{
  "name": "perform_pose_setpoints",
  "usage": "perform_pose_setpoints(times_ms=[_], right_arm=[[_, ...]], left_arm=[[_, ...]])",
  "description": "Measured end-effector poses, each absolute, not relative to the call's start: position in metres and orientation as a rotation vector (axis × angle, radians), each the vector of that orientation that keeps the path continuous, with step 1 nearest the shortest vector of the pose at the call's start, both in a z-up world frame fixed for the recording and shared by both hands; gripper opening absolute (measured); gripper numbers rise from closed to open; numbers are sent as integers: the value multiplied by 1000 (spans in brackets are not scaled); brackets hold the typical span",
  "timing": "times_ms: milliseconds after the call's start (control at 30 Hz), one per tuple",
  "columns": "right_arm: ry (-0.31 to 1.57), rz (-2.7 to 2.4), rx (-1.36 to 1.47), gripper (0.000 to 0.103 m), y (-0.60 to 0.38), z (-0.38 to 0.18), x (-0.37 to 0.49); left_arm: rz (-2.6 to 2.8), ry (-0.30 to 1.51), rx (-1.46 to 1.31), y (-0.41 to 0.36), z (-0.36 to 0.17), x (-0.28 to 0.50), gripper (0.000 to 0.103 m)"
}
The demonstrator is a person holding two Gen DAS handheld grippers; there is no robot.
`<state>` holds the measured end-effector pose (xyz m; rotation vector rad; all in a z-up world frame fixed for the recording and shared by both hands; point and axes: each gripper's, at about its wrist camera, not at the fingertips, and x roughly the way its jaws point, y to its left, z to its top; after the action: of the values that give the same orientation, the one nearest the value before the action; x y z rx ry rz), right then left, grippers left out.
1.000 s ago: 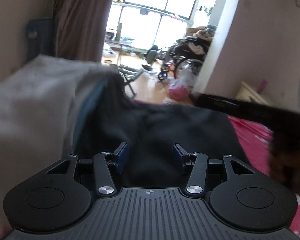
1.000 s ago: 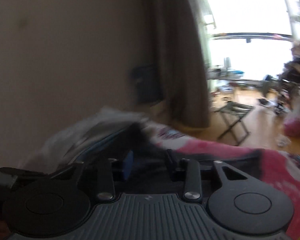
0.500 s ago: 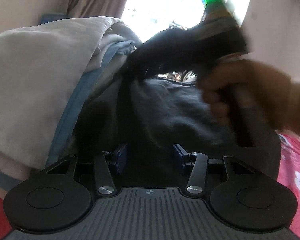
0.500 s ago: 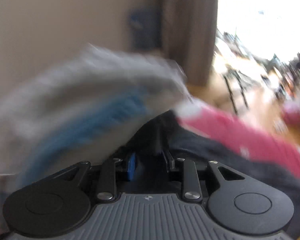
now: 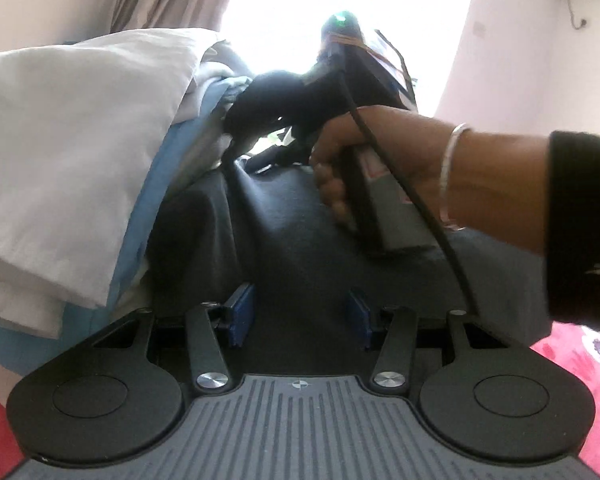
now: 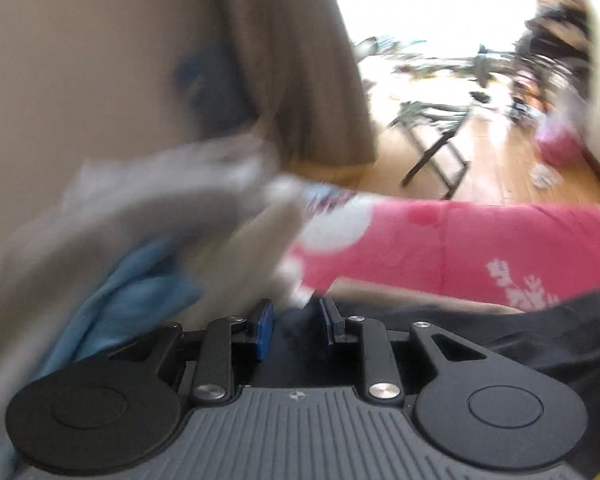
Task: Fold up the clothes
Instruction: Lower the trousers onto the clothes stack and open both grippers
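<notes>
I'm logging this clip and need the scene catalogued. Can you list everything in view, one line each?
Black garment: one, black, spread ahead of both grippers.
Pale and blue clothes: one pile, white-grey and light blue, left of the black garment.
Bedcover: one, pink with white flowers, under the clothes.
Curtain: one, brown, beside the bright window.
Folding stand: one, dark, on the wooden floor.
Left gripper: jaws apart over the black garment.
Right gripper: jaws opening, dark cloth between them.
Right hand: one, bangle on its wrist, holding the right gripper's handle.
</notes>
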<state>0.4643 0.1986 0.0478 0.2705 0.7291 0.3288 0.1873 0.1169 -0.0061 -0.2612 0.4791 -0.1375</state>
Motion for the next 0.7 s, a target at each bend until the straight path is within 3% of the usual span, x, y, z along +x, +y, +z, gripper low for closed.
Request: perform_pose_setpoints(times_ms=[133, 300, 500, 700], right_arm=[[654, 408, 380, 31, 168, 74, 436], [739, 783, -104, 30, 215, 82, 371], [754, 856, -536, 29, 267, 39, 327], [586, 770, -278, 31, 178, 93, 311]], left_arm=[[-143, 444, -299, 130, -2, 174, 50], [-122, 431, -341, 143, 1, 159, 50], [-101, 464, -310, 134, -8, 152, 51], [-90, 444, -313, 134, -8, 150, 51]])
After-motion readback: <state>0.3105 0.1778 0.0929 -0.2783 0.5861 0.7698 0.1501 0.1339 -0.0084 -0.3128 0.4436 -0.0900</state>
